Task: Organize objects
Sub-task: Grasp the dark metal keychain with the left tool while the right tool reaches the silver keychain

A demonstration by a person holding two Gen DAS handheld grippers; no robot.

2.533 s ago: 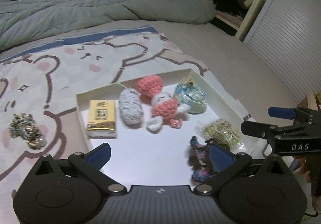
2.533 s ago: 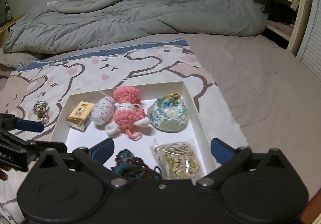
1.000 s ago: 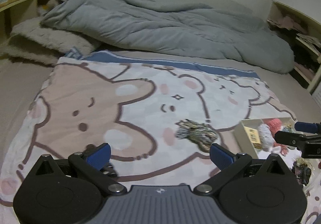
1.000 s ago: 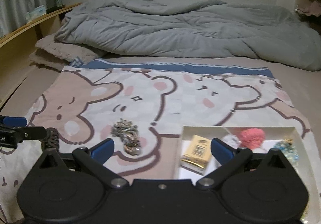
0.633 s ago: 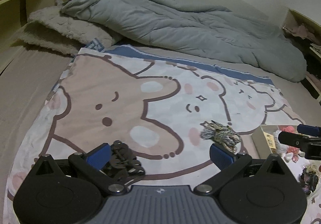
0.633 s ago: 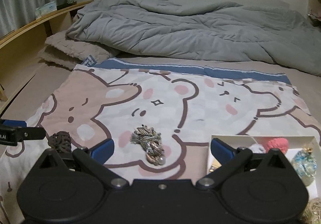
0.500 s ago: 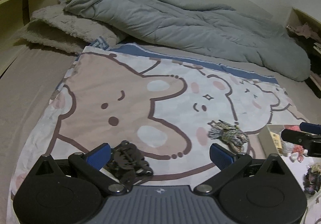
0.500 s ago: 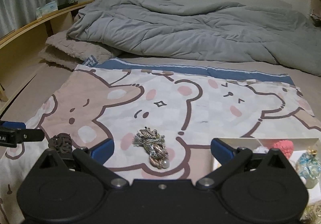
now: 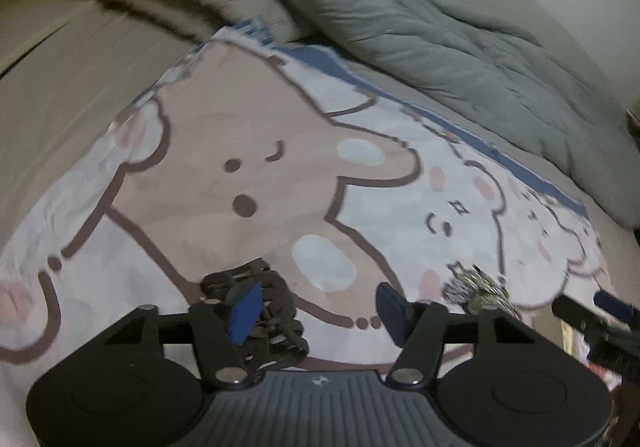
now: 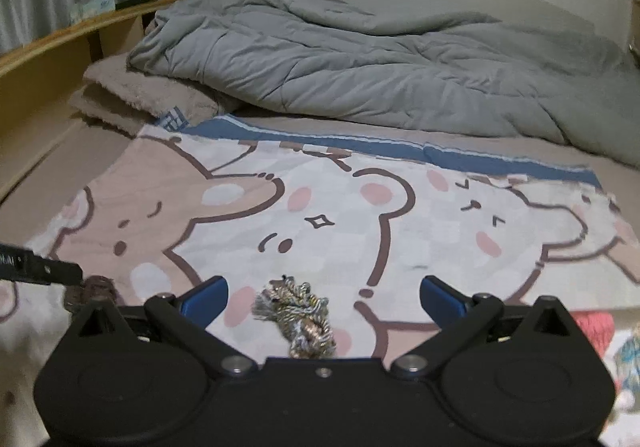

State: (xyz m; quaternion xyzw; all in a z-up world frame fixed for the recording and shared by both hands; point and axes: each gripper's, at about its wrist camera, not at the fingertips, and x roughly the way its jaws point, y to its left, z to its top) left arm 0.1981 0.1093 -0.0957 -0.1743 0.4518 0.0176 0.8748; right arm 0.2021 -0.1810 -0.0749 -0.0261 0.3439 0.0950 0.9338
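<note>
A dark brown crocheted piece (image 9: 276,307) lies on the bear-print blanket (image 9: 248,151). My left gripper (image 9: 318,309) is open, low over it, with the left blue finger (image 9: 242,309) on top of it. A grey-brown twisted yarn bundle (image 10: 300,313) lies between the open fingers of my right gripper (image 10: 322,297), near the camera. The bundle also shows in the left wrist view (image 9: 476,289). The dark piece (image 10: 92,293) sits at the left in the right wrist view, by the left gripper's fingertip (image 10: 60,271).
A white box's corner with a pink crochet toy (image 10: 596,327) and a blue pouch (image 10: 630,359) is at the lower right. A grey duvet (image 10: 380,67) lies at the back, a beige fleece (image 10: 132,99) to its left, a wooden shelf (image 10: 60,43) far left.
Both grippers swung left from the box toward the blanket. The left gripper has dropped over the dark crocheted piece and its fingers have narrowed. The right gripper has closed in on the yarn bundle.
</note>
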